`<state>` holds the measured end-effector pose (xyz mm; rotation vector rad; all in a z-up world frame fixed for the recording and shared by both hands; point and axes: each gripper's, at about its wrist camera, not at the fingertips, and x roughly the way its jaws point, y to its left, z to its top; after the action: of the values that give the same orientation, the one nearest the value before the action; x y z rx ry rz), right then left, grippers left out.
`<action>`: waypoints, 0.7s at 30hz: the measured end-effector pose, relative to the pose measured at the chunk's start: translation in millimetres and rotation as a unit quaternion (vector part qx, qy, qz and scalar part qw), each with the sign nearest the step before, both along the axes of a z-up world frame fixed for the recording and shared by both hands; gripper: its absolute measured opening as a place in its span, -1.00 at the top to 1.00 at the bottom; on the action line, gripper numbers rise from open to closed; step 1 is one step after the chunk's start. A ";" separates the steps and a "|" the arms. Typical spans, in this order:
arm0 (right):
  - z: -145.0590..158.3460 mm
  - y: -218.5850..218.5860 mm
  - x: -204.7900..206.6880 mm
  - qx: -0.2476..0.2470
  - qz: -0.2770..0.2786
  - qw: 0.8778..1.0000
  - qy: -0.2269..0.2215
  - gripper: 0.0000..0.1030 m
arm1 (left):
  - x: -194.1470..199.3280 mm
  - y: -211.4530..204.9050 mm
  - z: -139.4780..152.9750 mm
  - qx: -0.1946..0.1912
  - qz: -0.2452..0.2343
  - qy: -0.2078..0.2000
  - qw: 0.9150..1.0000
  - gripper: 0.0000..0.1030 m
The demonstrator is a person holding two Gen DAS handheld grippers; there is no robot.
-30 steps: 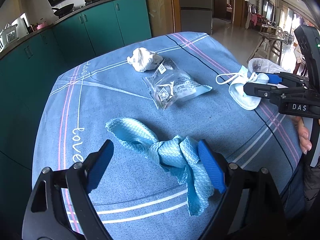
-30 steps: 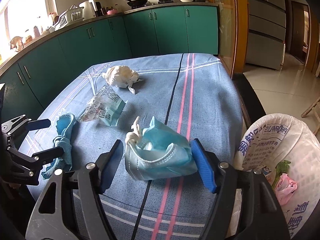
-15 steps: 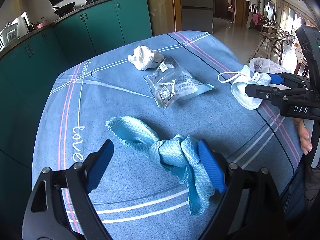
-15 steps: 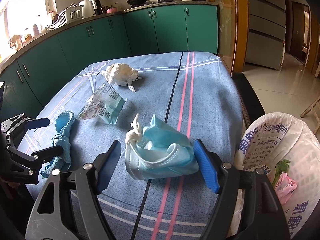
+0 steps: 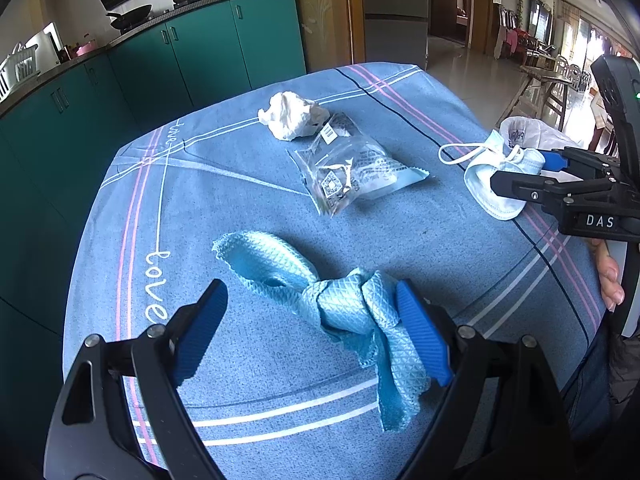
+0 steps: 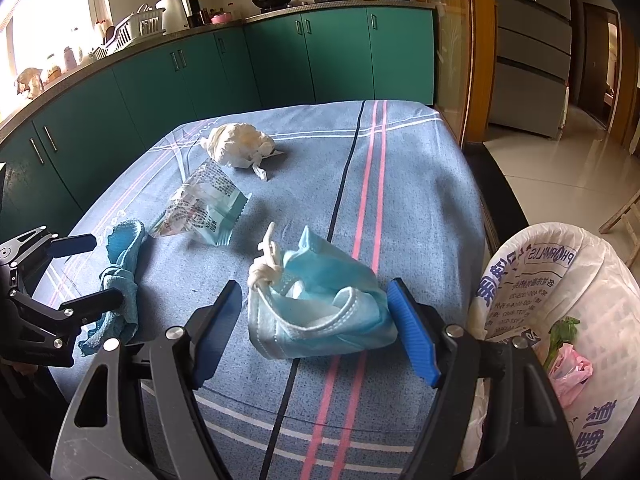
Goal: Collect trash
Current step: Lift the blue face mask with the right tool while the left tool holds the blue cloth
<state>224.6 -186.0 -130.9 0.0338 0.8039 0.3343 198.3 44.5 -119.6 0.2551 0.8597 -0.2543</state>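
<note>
A knotted light-blue cloth (image 5: 344,304) lies on the blue tablecloth (image 5: 248,208) between the fingers of my left gripper (image 5: 308,292). Those jaws are closing a little; the right pad (image 5: 420,340) is at the knot, the left pad stands apart. A crumpled blue face mask (image 6: 320,308) lies between the fingers of my right gripper (image 6: 315,284), whose jaws are opening, with small gaps on both sides. A clear snack wrapper (image 5: 356,176) and a white tissue ball (image 5: 292,116) lie further back. Each view also shows the other gripper: right gripper (image 5: 520,170), left gripper (image 6: 104,268).
A bin lined with a white printed bag (image 6: 560,272) stands off the table's right edge, holding green scraps and a pink bag. Green kitchen cabinets (image 6: 280,60) run behind the table. A person's hand (image 5: 610,280) grips the right tool's handle.
The right gripper's fingers have spread slightly wider around the mask. The left gripper's fingers have drawn in slightly around the cloth. Neither hand has moved.
</note>
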 end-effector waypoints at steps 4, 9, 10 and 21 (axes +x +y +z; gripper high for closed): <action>-0.2 0.2 0.0 0.000 -0.001 1.000 0.000 -0.44 | -2.6 -1.3 0.6 -0.005 -0.008 -0.001 1.000 -0.45; -0.2 0.3 -0.2 -0.001 -0.001 1.000 0.001 -0.44 | -3.6 -3.1 0.9 -0.007 -0.013 0.001 1.000 -0.37; -0.2 0.3 -0.1 -0.001 -0.001 1.000 0.001 -0.44 | -3.4 -3.1 1.0 -0.007 -0.013 0.001 1.000 -0.37; -2.0 0.4 0.3 -0.002 -0.001 1.000 0.001 -0.44 | -5.2 -3.7 2.2 -0.020 -0.022 0.005 1.000 -0.08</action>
<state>224.8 -185.6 -132.9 0.0310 0.8072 0.3305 193.2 40.8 -117.3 0.2350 0.8576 -0.3137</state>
